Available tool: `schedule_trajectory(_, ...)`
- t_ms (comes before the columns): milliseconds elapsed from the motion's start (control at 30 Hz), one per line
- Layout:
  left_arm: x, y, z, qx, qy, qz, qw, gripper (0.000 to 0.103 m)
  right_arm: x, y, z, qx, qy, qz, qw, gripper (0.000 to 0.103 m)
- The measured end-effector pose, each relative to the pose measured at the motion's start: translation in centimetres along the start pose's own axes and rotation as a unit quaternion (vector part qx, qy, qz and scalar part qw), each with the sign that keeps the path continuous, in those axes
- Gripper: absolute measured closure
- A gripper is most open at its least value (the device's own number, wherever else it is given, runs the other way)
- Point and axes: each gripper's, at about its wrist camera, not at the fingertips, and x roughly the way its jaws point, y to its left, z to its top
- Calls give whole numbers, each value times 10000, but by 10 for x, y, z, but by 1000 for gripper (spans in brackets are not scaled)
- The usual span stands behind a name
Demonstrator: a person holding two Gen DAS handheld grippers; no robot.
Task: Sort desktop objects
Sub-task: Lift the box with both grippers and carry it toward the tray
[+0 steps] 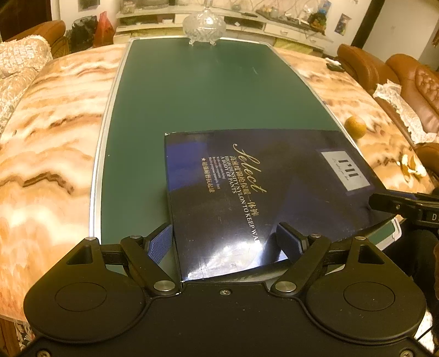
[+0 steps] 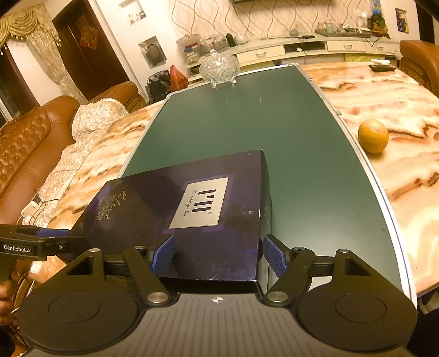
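Note:
A flat dark blue box (image 1: 263,192) with gold lettering and a silver label lies on the green mat (image 1: 197,96) near its front edge. My left gripper (image 1: 227,241) is open, its blue pads on either side of the box's near left corner. The box also shows in the right wrist view (image 2: 192,208), where my right gripper (image 2: 219,256) is open and straddles its near right corner, one pad over the lid and one beside the right wall. Each gripper shows at the edge of the other's view.
A lidded crystal bowl (image 1: 204,26) stands at the mat's far end. An orange (image 2: 373,136) lies on the marble table (image 1: 55,123) right of the mat, with peel (image 1: 411,164) nearby. A remote (image 2: 381,67) lies far right. Leather sofas flank the table.

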Motion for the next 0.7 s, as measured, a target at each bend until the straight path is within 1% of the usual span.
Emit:
schedule_trajectory(167, 5, -1, -3, 23, 55, 27, 10000, 22, 3, -3, -5, 46, 41, -3, 10000, 28)
schedule_trajectory(233, 7, -1, -3, 25, 64, 25, 10000, 22, 4, -5, -6, 66, 66, -25, 10000, 32)
schedule_trajectory(567, 14, 4, -4, 10, 126, -42, 9999, 22, 9, -8, -11, 181, 135, -40, 9997, 32)
schedule_trajectory(700, 15, 4, -5, 45, 120, -73, 9999, 20, 11, -10, -12, 257, 168, -35, 9995, 31)
